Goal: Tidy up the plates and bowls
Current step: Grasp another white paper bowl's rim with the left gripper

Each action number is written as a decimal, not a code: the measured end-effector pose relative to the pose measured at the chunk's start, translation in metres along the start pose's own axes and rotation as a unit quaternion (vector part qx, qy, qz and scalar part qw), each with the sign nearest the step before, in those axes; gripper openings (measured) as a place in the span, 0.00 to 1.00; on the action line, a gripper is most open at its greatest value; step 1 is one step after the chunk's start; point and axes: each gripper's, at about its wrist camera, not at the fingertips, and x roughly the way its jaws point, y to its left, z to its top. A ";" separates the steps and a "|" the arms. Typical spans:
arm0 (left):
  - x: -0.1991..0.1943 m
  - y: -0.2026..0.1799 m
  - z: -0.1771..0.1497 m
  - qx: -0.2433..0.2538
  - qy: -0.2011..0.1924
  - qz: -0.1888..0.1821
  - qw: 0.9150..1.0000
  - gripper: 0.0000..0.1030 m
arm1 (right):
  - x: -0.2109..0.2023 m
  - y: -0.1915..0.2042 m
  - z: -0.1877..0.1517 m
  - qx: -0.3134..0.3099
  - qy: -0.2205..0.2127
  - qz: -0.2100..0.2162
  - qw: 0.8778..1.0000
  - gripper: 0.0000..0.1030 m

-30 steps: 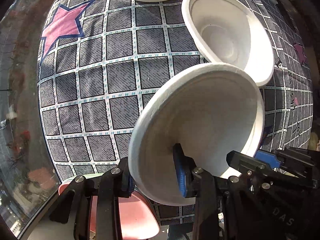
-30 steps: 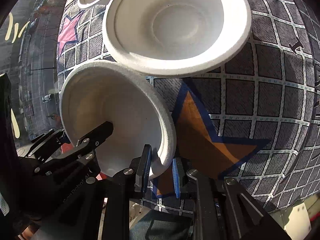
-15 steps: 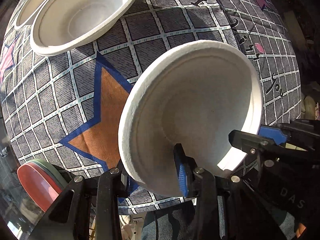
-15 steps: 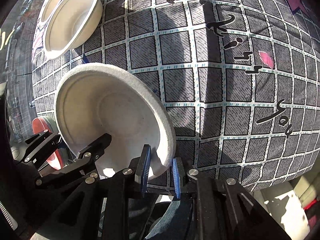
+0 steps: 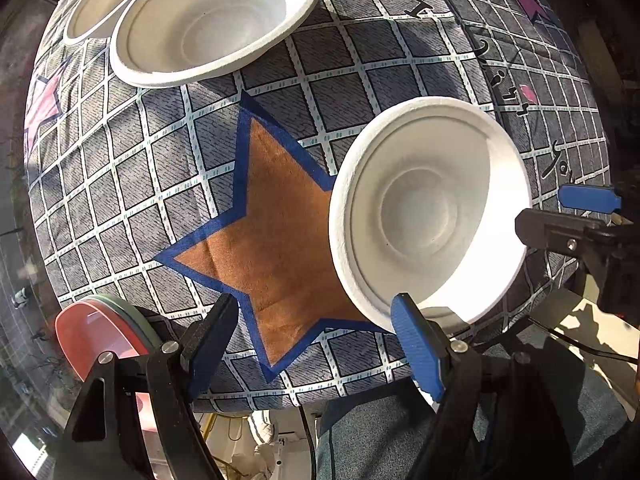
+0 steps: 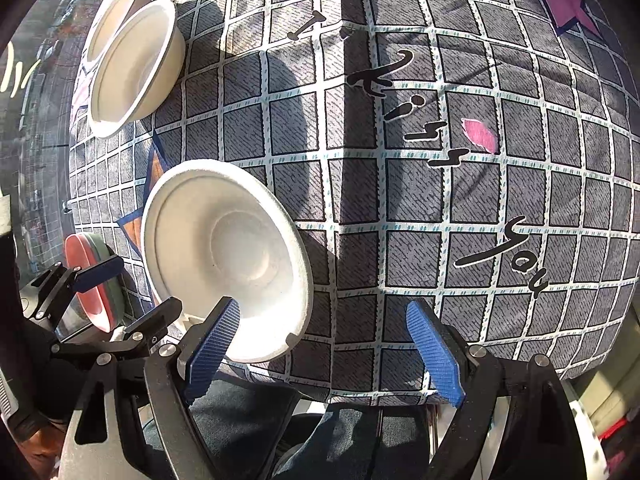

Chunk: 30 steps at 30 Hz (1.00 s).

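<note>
The white bowl [image 5: 430, 216] sits near the tabletop's [image 5: 360, 64] front edge, freed: both the left gripper [image 5: 316, 344] and right gripper [image 6: 326, 354] have just been opening and stand wide. Two more bowls [image 5: 208, 20] sit well apart at the far left, red plates [image 5: 96, 340] at the near-left edge; checked cloth lies open rightward.

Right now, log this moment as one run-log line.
left tongs: open, just released | right tongs: open, just released | white bowl: on checkered cloth beside orange star

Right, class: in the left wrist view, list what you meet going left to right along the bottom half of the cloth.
Red plate → orange star → white bowl → right tool.
</note>
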 end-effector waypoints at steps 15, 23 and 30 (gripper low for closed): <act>-0.065 0.104 0.020 -0.106 -0.088 -0.025 0.990 0.79 | -0.035 0.041 0.098 -0.062 -0.053 -0.055 0.995 0.84; -0.071 0.140 0.081 -0.199 -0.109 -0.014 0.974 0.79 | -0.031 0.098 0.151 -0.108 -0.061 -0.054 0.991 0.84; -0.050 0.155 0.117 -0.225 -0.100 -0.007 0.969 0.79 | 0.003 0.133 0.179 -0.132 -0.044 -0.058 0.989 0.84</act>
